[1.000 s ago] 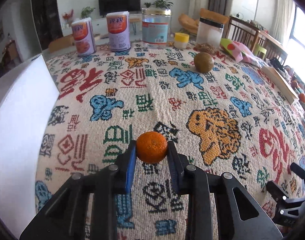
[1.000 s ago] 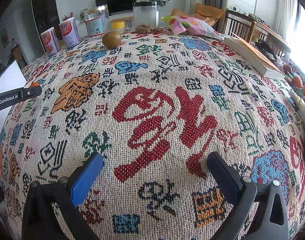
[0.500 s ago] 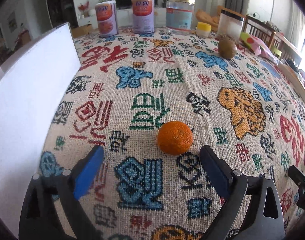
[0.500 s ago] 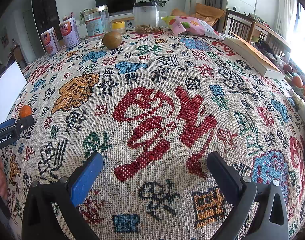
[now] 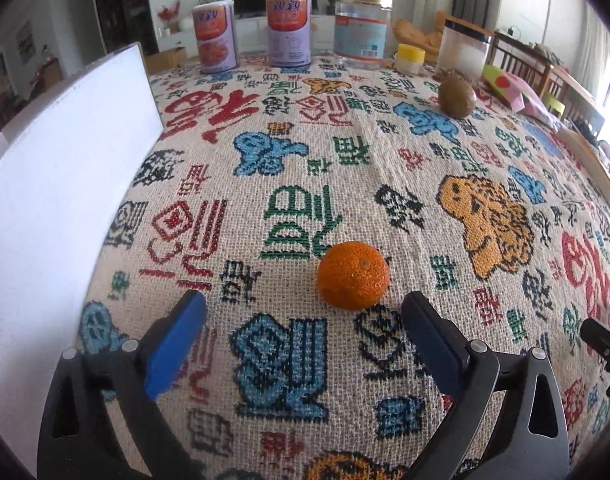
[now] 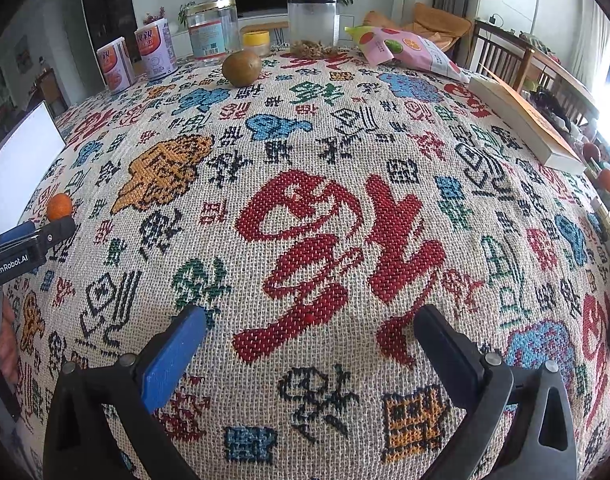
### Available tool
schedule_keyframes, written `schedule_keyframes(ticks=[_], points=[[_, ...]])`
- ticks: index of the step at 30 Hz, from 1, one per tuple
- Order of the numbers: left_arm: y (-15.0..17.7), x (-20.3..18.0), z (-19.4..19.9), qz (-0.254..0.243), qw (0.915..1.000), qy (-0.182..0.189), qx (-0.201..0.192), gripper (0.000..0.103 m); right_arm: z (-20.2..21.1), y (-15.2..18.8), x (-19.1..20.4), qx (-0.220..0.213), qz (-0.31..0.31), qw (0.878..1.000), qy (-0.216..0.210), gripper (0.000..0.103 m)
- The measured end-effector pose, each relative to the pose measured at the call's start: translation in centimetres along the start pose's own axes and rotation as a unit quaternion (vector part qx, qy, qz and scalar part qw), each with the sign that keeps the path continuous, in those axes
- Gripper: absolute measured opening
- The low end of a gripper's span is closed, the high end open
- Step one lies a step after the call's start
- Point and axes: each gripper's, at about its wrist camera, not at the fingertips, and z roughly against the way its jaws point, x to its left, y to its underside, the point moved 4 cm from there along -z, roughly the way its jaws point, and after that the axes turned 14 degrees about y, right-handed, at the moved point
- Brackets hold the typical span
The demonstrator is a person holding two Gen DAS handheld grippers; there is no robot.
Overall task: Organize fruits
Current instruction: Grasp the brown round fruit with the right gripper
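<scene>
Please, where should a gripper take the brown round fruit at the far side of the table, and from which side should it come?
Probably best to grip the brown fruit across its widest middle, coming down from above and from the near side. It is round and lies alone on the tablecloth, but the yellow-lidded jar and clear jar stand close behind it.

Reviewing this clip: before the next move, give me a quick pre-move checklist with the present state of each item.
1. Left gripper jaws just opened, nothing between the pads: ok.
2. Mandarin released, resting on the woven tablecloth just ahead of the fingertips: ok.
3. Mandarin settled, not rolling: cannot tell.
4. Right gripper open and empty above the cloth: ok.
5. Brown round fruit free to reach, standing apart from the jars: ok.
6. Where the fruits are to go: cannot tell.
</scene>
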Motion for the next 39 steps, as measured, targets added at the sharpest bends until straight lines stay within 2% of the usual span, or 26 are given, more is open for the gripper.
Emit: schedule_keyframes(ticks=[4, 8, 11, 15, 16, 17, 18, 19, 22, 25, 27, 30, 34, 36, 39], points=[[0.0, 0.1, 0.0, 0.000, 1.0000, -0.002, 0.000, 0.100, -0.8, -6.0, -0.5, -0.035, -0.027, 0.998, -0.034, 0.103], [0.0, 0.1, 0.0, 0.001, 1.0000, -0.002, 0.000, 0.100, -2.9, -13.7, 2.0, -0.066, -0.014, 0.995, -0.070, 0.103], [0.0, 0.1, -0.1, 0.001, 1.0000, -0.002, 0.000, 0.101, -5.4, -18.4, 4.7, -0.053, -0.019, 0.992, -0.109, 0.099], [0.0, 0.1, -0.1, 0.001, 1.0000, -0.002, 0.000, 0.101, -9.0, -22.6, 6.1, -0.018, -0.108, 0.979, -0.169, 0.095], [0.0, 0.1, -0.1, 0.001, 1.0000, -0.002, 0.000, 0.101, -9.9, -23.2, 6.4, -0.006, -0.123, 0.976, -0.177, 0.089], [0.0, 0.1, -0.1, 0.001, 1.0000, -0.002, 0.000, 0.101, -10.8, -23.5, 6.7, 0.005, -0.136, 0.974, -0.183, 0.074], [0.0, 0.1, -0.1, 0.001, 1.0000, -0.002, 0.000, 0.101, -11.7, -23.7, 7.0, 0.016, -0.145, 0.972, -0.186, 0.066], [0.0, 0.1, -0.1, 0.001, 1.0000, -0.002, 0.000, 0.101, -12.5, -23.7, 7.4, 0.030, -0.149, 0.970, -0.189, 0.050], [0.0, 0.1, -0.1, 0.001, 1.0000, -0.002, 0.000, 0.101, -12.3, -23.5, 7.8, 0.026, -0.142, 0.971, -0.190, 0.049], [0.0, 0.1, -0.1, 0.001, 1.0000, -0.002, 0.000, 0.101, -9.7, -22.3, 7.1, -0.006, -0.118, 0.974, -0.192, 0.049], [0.0, 0.1, -0.1, 0.001, 1.0000, -0.002, 0.000, 0.101, -7.3, -20.7, 6.5, -0.019, -0.081, 0.977, -0.196, 0.049], [-0.1, 0.1, -0.1, 0.001, 1.0000, -0.002, 0.000, 0.101, -3.2, -16.3, 6.2, -0.024, 0.015, 0.987, -0.158, 0.049], [0.0, 0.2, -0.1, 0.001, 1.0000, -0.002, 0.000, 0.101, 1.2, -8.0, 6.2, -0.023, 0.123, 0.988, -0.087, 0.049], [0.0, 0.1, -0.1, 0.001, 1.0000, -0.002, 0.000, 0.101, 1.7, -4.7, 6.5, -0.024, 0.142, 0.988, -0.061, 0.049], [0.0, 0.2, -0.1, 0.002, 1.0000, -0.001, 0.000, 0.101, 1.6, -2.4, 6.7, -0.038, 0.119, 0.990, -0.068, 0.051]])
